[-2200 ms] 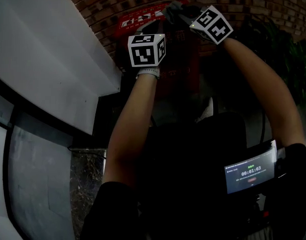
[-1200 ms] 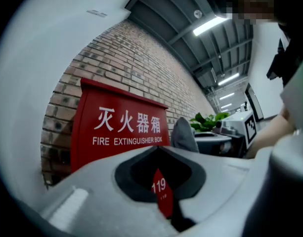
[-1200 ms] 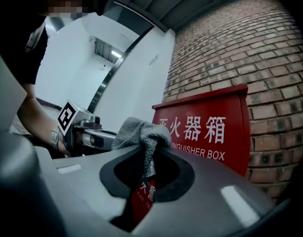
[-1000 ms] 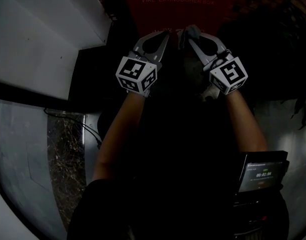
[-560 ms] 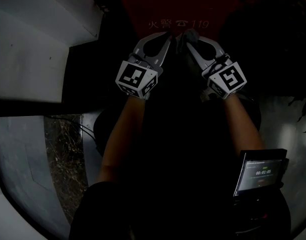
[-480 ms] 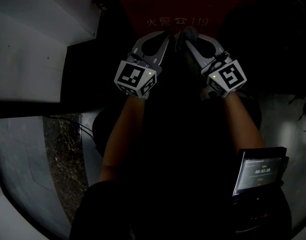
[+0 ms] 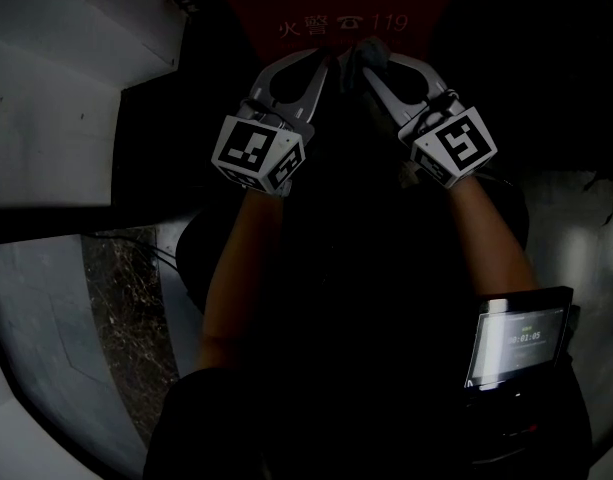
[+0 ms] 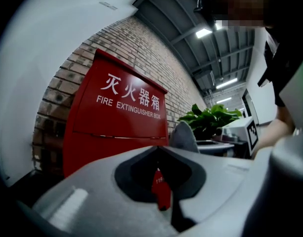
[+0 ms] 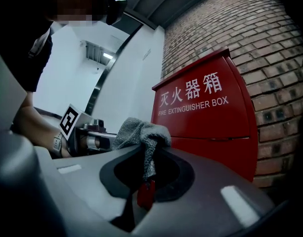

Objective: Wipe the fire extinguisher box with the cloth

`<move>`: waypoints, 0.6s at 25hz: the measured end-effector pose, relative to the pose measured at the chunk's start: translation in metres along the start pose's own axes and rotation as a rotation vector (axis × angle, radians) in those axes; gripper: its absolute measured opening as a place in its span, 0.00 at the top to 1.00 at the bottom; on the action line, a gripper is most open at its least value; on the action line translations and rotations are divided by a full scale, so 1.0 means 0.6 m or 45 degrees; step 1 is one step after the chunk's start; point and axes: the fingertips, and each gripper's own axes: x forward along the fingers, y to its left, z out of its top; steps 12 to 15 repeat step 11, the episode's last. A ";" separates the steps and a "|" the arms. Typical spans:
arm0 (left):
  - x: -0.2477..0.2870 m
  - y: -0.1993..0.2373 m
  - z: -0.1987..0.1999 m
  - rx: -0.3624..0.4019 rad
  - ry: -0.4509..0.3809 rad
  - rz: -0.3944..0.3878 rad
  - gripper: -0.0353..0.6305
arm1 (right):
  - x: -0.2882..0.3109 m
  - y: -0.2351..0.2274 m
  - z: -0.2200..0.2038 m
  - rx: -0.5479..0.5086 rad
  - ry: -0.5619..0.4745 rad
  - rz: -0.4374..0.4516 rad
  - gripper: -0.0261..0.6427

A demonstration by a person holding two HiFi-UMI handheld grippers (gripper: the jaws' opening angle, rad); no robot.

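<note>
The red fire extinguisher box [image 7: 336,3] stands against a brick wall; its front with white lettering fills the left gripper view [image 8: 116,117] and the right gripper view [image 9: 205,117]. A grey cloth [image 9: 141,131] is pinched in my right gripper [image 9: 149,152], bunched above the tips. In the head view the cloth [image 7: 371,50] sits at the right gripper [image 7: 364,66], just below the "119" print. My left gripper [image 7: 324,63] is right beside it, shut with nothing in it [image 8: 158,148]. From there the cloth [image 8: 183,136] shows as a grey lump.
A brick wall [image 9: 270,43] backs the box. A white wall panel [image 7: 56,98] runs along the left. A potted plant [image 8: 210,120] stands to the box's right. A small lit screen [image 7: 516,340] hangs at the person's waist. A marbled floor patch [image 7: 126,298] lies at lower left.
Both grippers have come down together from the box's top to its lower front near the "119" print. The cloth stays in the right gripper.
</note>
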 end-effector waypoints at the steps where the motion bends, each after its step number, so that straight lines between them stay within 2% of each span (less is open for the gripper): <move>1: 0.000 -0.001 -0.001 -0.001 0.000 0.002 0.94 | 0.000 0.006 0.001 -0.003 0.004 0.011 0.92; 8: -0.007 -0.012 -0.015 -0.065 0.041 0.002 0.94 | -0.010 0.022 0.010 0.002 -0.015 0.019 0.92; 15: -0.008 -0.015 -0.021 -0.067 0.046 0.000 0.94 | -0.014 0.017 0.010 0.028 -0.054 0.007 0.92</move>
